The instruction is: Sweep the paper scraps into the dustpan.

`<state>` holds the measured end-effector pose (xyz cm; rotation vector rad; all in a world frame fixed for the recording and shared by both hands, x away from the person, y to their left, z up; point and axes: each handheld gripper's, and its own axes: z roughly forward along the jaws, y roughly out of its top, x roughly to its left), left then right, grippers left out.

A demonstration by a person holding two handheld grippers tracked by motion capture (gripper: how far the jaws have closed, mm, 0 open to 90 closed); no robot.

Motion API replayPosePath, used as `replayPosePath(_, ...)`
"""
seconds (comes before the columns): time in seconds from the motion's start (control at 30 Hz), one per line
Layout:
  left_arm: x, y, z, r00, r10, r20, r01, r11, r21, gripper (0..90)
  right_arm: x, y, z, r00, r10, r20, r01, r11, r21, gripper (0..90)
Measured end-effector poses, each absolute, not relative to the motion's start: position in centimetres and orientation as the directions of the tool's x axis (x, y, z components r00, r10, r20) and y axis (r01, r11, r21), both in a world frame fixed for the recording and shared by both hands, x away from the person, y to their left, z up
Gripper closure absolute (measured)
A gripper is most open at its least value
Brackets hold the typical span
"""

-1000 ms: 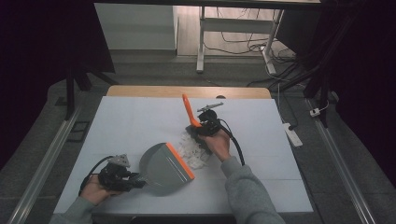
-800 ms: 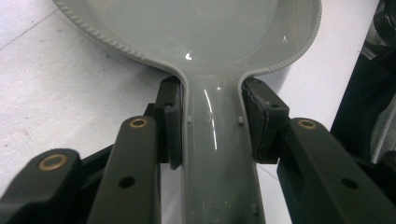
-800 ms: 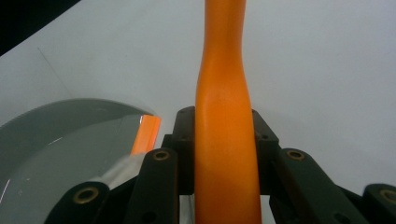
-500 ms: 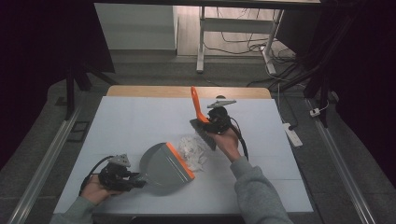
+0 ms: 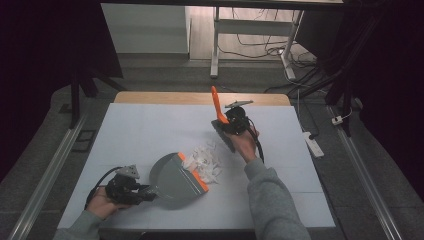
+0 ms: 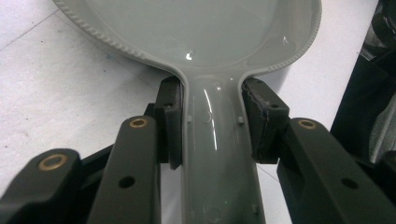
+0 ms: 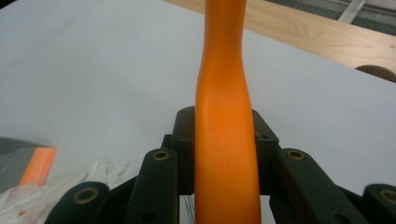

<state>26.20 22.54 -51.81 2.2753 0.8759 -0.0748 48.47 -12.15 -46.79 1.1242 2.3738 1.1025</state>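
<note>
At the lower left of the high view, the left gripper (image 5: 142, 192) is clamped on the handle of a grey plastic dustpan with an orange lip (image 5: 175, 179); the left gripper view confirms it, both black pads pressed against the sides of the glossy grey handle (image 6: 219, 154). The pan lies flat on the white table surface (image 5: 150, 135), its orange edge touching a loose heap of torn white paper scraps (image 5: 205, 162) just below the centre of the frame. Beyond the heap, toward the upper middle, the right gripper (image 5: 227, 122) is closed around the orange handle of a dark-bristled hand brush (image 5: 216, 107), the handle rising steeply upward and the brush head (image 5: 225, 137) sitting just past the far side of the scraps. The right gripper view shows the smooth orange shaft (image 7: 224, 140) squeezed between its jaws. The risks look plain enough: the tapered, slick handle could twist or slip in the grip under sweeping pressure; a fast stroke could scatter the light scraps sideways past the pan's mouth; and a hard push could shove the pan backward if the left grip gives. The wooden table edge (image 5: 200, 97) lies far beyond.
</note>
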Motion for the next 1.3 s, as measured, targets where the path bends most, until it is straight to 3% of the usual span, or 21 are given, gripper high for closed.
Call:
replayPosePath(0.43,26.3,22.4,-51.8,0.775,0.567,-0.28,0.607,-0.544,0.58,61.7,48.6,-8.5,-48.7,-0.692,0.717,0.079,0.564,0.469,0.68,70.5)
replayPosePath(0.9,26.5,22.3,-51.9,0.772,0.567,-0.287,0.611,-0.54,0.579,61.7,42.9,-4.3,-48.9,-0.809,0.566,0.159,0.488,0.497,0.717,70.5)
replayPosePath(1.3,26.5,22.3,-52.0,0.772,0.565,-0.291,0.612,-0.538,0.579,61.7,41.7,-4.6,-48.4,-0.833,0.511,0.214,0.464,0.433,0.773,70.5)
